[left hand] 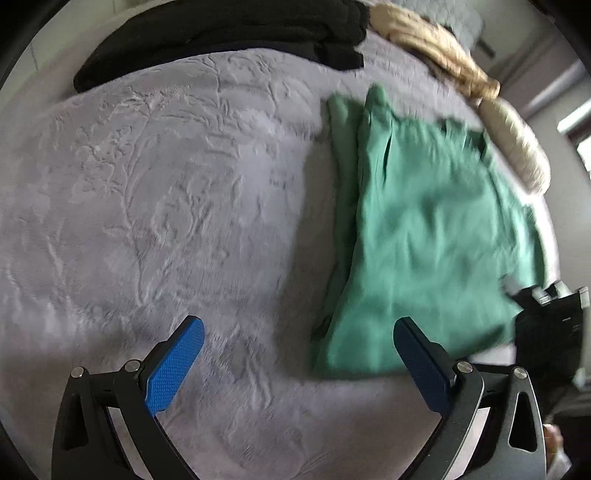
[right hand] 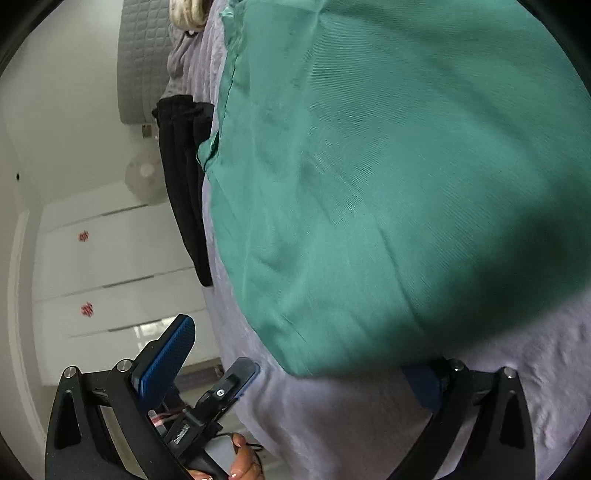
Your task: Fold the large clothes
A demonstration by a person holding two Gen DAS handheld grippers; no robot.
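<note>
The left gripper (left hand: 298, 334) hangs spread wide over the grey blanket (left hand: 147, 221), holding nothing. The green garment (left hand: 424, 240) lies folded ahead and to its right, its near edge just past the right finger. Only this view shows the black clothes (left hand: 221, 29) and cream bundle (left hand: 436, 48) far ahead. The right wrist view shows the right gripper (right hand: 303, 354) spread too, its right finger tucked under the garment's (right hand: 388, 166) near edge. It alone shows the white cabinets (right hand: 110, 258) to its left.
</note>
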